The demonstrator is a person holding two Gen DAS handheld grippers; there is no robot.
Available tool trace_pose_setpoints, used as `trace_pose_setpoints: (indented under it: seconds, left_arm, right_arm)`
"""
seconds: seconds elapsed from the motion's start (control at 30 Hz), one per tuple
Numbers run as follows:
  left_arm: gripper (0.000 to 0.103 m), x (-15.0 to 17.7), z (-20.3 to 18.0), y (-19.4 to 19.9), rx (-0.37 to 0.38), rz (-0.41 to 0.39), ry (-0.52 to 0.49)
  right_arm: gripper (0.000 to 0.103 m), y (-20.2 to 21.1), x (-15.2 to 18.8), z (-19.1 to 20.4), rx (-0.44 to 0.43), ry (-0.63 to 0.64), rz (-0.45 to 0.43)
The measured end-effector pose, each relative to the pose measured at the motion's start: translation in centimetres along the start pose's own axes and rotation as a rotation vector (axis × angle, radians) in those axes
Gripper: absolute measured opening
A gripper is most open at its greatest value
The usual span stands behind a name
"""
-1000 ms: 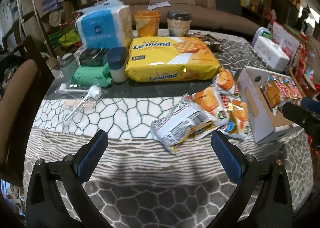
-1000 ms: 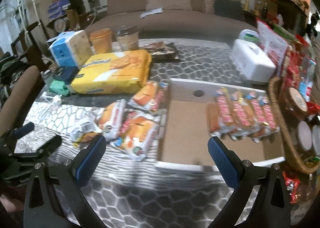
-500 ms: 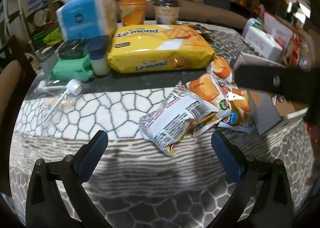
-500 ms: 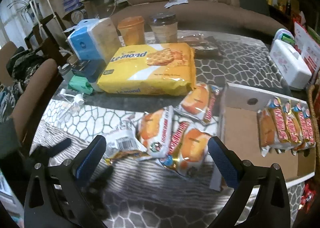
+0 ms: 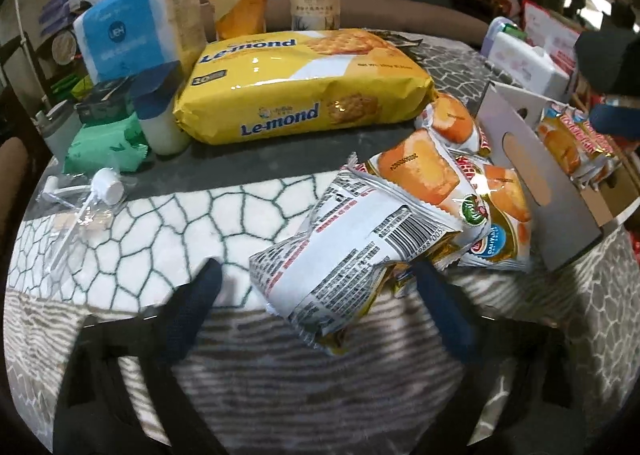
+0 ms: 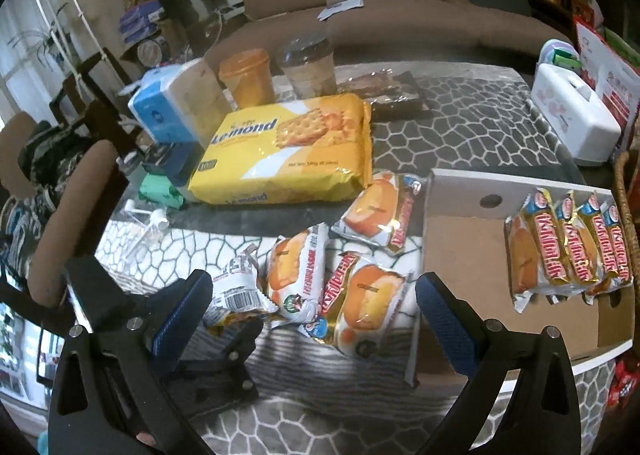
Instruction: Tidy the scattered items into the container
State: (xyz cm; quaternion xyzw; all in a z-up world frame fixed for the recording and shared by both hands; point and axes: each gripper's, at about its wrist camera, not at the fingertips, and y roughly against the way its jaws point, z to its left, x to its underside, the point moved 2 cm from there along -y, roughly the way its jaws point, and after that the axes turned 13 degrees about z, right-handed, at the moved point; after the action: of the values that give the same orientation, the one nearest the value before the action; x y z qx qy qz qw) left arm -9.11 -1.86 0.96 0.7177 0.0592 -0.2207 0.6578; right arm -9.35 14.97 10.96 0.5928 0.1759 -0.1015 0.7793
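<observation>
Face-down snack packet lies between closing left gripper jaws

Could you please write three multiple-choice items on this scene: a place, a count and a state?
1. Where is the yellow biscuit pack? A on a chair; B on the table behind the loose cake packets; C on the sofa.
2. How many packets lie in the cardboard box? A one; B two; C four.
3. The right claw is: A open, empty; B shut on a packet; C shut on a cup.
Answers: 1 B, it lies beyond the packets; 2 C, four side by side; 3 A, fingers wide apart.
</observation>
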Motion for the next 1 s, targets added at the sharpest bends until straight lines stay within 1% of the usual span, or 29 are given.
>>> trace_pose_setpoints:
  seconds: [0.1, 0.17, 0.23, 0.27, 0.33, 0.4, 0.43, 0.5, 0.53, 0.57, 0.6, 0.7, 0.77, 0.83, 0.9, 0.93, 0.97, 1.0]
  left_arm:
    - [0.073, -0.1, 0.2, -0.2, 0.025, -0.003, 0.019]
    - [0.070, -0.1, 0.7, -0.1, 0.060, -0.002, 0.042]
    - [0.065, -0.2, 1.5, 0.0, 0.106, 0.005, 0.068]
    - [0.060, -0.3, 2.0, 0.2, 0.130, 0.012, 0.085]
    - [0.058, -0.5, 2.9, 0.3, 0.190, 0.029, 0.128]
    - [0.056, -0.6, 4.0, 0.3, 0.262, 0.046, 0.183]
    - [0.055, -0.6, 4.3, 0.3, 0.285, 0.053, 0.200]
    - [0.053, -0.5, 4.8, 0.3, 0.348, 0.082, 0.253]
    - [0.053, -0.3, 5.1, 0.5, 0.395, 0.101, 0.294]
    - [0.052, 0.1, 5.4, 0.5, 0.449, 0.117, 0.328]
    - [0.047, 0.4, 5.5, 0.7, 0.497, 0.130, 0.356]
    - [0.046, 2.0, 5.6, 1.3, 0.592, 0.155, 0.414]
    - [0.046, 3.0, 5.3, 1.7, 0.605, 0.163, 0.418]
    - [0.046, 3.9, 5.0, 1.9, 0.595, 0.178, 0.412]
    - [0.046, 4.7, 5.0, 2.2, 0.544, 0.177, 0.394]
    - [0.046, 5.0, 5.0, 2.6, 0.517, 0.163, 0.380]
    - [0.046, 5.1, 5.0, 3.1, 0.498, 0.146, 0.366]
    - [0.046, 5.1, 5.1, 3.5, 0.473, 0.133, 0.347]
  right_arm:
    - [0.103, 0.4, 0.1, -0.4, -0.004, -0.002, -0.002]
    - [0.103, 0.3, 0.2, -0.6, -0.001, -0.006, 0.002]
    - [0.103, 0.0, 0.5, -0.9, -0.014, -0.017, 0.012]
    - [0.103, -0.1, 0.6, -0.9, -0.020, -0.020, 0.015]
    - [0.103, -0.4, 1.0, -1.1, -0.051, -0.036, 0.024]
    - [0.103, -0.8, 1.4, -1.2, -0.106, -0.065, 0.042]
    - [0.103, -0.9, 1.5, -1.3, -0.122, -0.076, 0.049]
    - [0.103, -1.1, 1.9, -1.6, -0.194, -0.129, 0.081]
    - [0.103, -1.2, 1.9, -1.6, -0.226, -0.150, 0.096]
    - [0.103, -1.3, 2.2, -1.8, -0.285, -0.186, 0.119]
    - [0.103, -1.4, 2.3, -1.7, -0.323, -0.209, 0.133]
    - [0.103, -1.7, 2.8, -1.1, -0.391, -0.225, 0.154]
    - [0.103, -2.1, 3.1, -0.1, -0.421, -0.204, 0.173]
    - [0.103, -2.9, 3.7, 1.3, -0.444, -0.182, 0.204]
    - [0.103, -3.7, 4.1, 1.8, -0.452, -0.192, 0.230]
    - [0.103, -3.9, 4.4, 2.0, -0.467, -0.202, 0.236]
    - [0.103, -4.1, 4.7, 2.3, -0.501, -0.220, 0.237]
    - [0.103, -4.4, 4.7, 2.4, -0.507, -0.229, 0.238]
